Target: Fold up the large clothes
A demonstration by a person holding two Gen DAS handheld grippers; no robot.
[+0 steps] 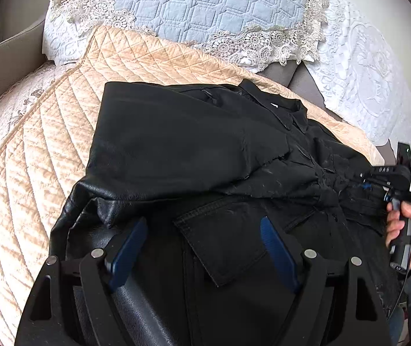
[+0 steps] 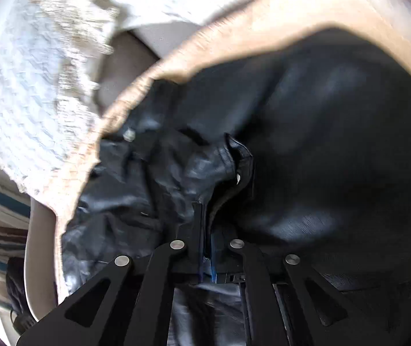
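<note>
The jacket (image 1: 193, 150), black and leather-like, lies partly folded on a peach quilted cover (image 1: 47, 150) over a sofa, with a blue cushion (image 1: 182, 8) behind it. On the left, the left gripper (image 1: 204, 248) hangs over the near part of the jacket with its jaws wide apart and nothing between them; a patch pocket (image 1: 219, 242) shows in the gap. On the right, the right gripper (image 2: 205, 230) has its jaws drawn together on a bunched ridge of the jacket, and creases fan out from that pinch.

The jacket looks heavy and fairly stiff for clothing, with a smooth, probably slippery face. It should hold a broad fold but slide off a shallow pinch. A thick seam, hem or collar edge (image 1: 289, 112) seems the surest hold, taken deep, with the two grippers well apart so the weight stays level.
</note>
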